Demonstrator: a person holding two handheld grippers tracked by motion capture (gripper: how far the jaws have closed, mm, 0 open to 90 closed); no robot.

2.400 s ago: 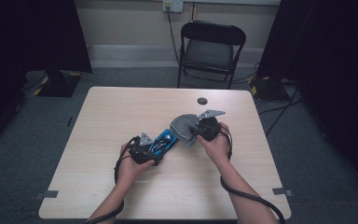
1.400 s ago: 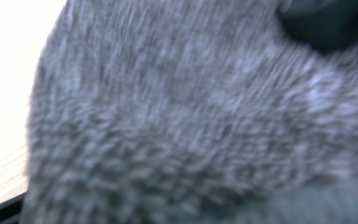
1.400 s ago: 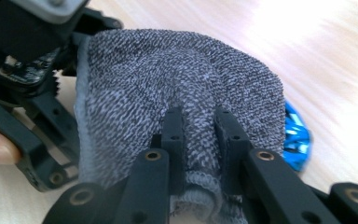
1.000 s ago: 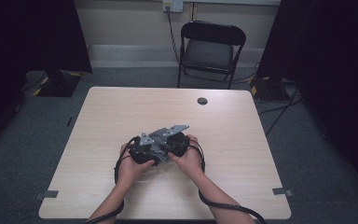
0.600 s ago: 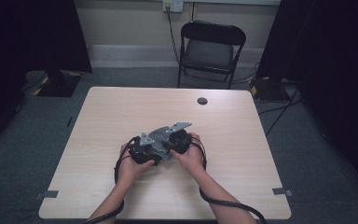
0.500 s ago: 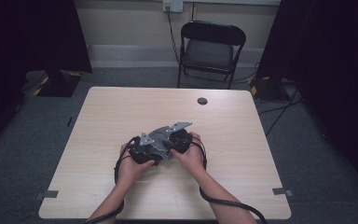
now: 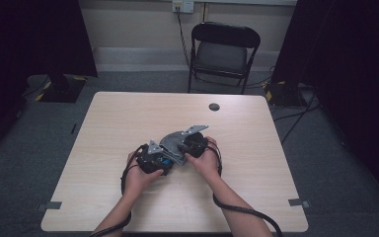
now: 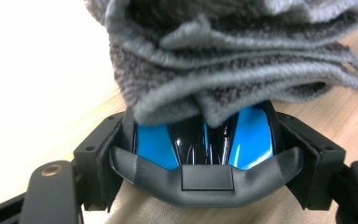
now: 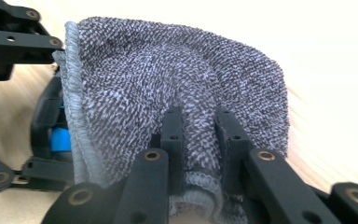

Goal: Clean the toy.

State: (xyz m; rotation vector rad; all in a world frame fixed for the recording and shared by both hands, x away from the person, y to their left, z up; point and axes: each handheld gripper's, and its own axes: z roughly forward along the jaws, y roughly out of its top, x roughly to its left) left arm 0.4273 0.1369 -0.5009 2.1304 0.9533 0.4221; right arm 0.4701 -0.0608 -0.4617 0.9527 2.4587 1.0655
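Wiping the blue-and-black mouse (image 8: 205, 140), clamped in the left claw (image 8: 205, 154) above the table (image 7: 128, 118); right claw (image 9: 200, 135) pinching the grey cloth (image 9: 168, 93) draped over that mouse; next, probably dragging cloth across its shell

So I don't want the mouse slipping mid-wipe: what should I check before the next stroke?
1. Left gripper clamped on the blue and black mouse: ok.
2. Right gripper pinching the grey cloth: ok.
3. Cloth lying over the mouse: ok.
4. Mouse resting on the table: cannot tell.
5. Black disc well away from both hands: ok.
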